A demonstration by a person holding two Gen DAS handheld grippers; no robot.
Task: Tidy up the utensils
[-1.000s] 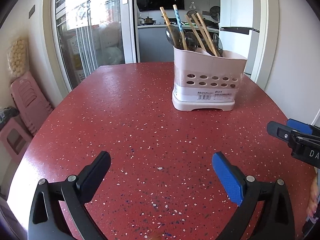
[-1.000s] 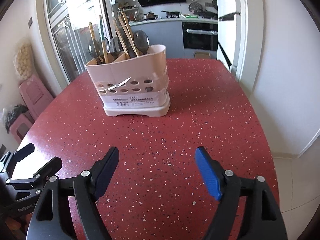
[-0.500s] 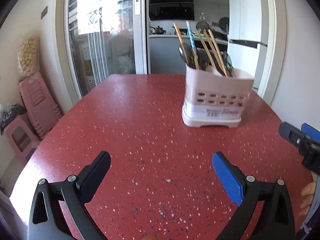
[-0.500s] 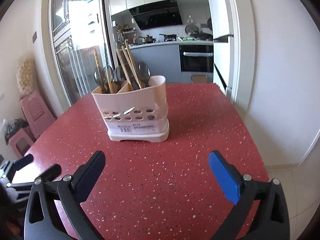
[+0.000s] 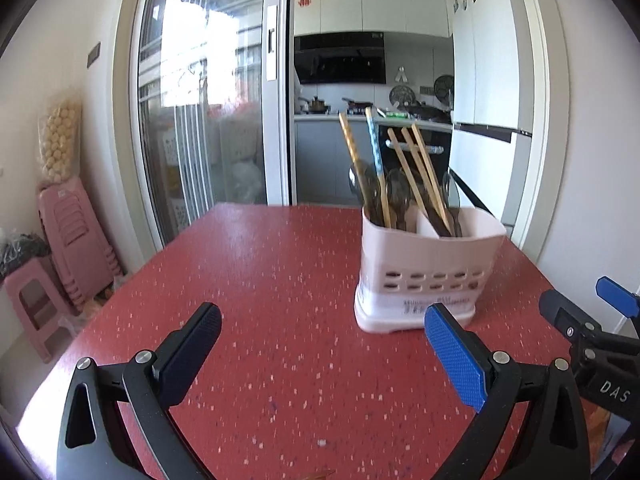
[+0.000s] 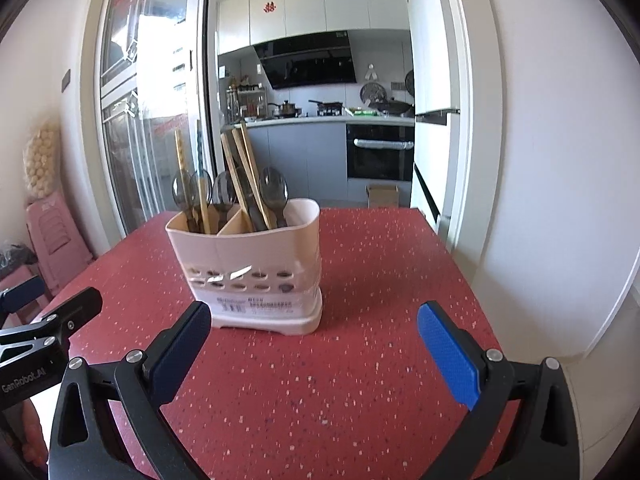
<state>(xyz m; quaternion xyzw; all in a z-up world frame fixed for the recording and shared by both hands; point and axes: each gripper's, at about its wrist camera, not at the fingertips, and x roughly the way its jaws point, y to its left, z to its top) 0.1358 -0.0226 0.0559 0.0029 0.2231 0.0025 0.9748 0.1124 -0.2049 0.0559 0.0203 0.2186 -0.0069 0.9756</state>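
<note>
Here, red speckled table (image 5: 280,280) (kitchen (image 6: 320,120) beyond); both grippers' jaws spread wide, holding nothing.

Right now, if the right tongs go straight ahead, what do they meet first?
Probably the pink utensil holder, with its left half in line with the open right tongs; depth is unclear, and bare red table lies right of it.

Dining nook, red speckled table (image 5: 280,280), open doorway to kitchen behind.

Sliding glass door (image 5: 200,120) on the left, bright daylight through it. Stacked pink plastic stools (image 5: 72,236) against the white left wall, bag of pale round things (image 5: 60,140) above them. Kitchen: white upper cabinets (image 6: 320,8) with red stickers, black range hood (image 6: 308,64), grey counter with pots, built-in oven (image 6: 380,152), cardboard box (image 6: 383,196) on the floor.
</note>
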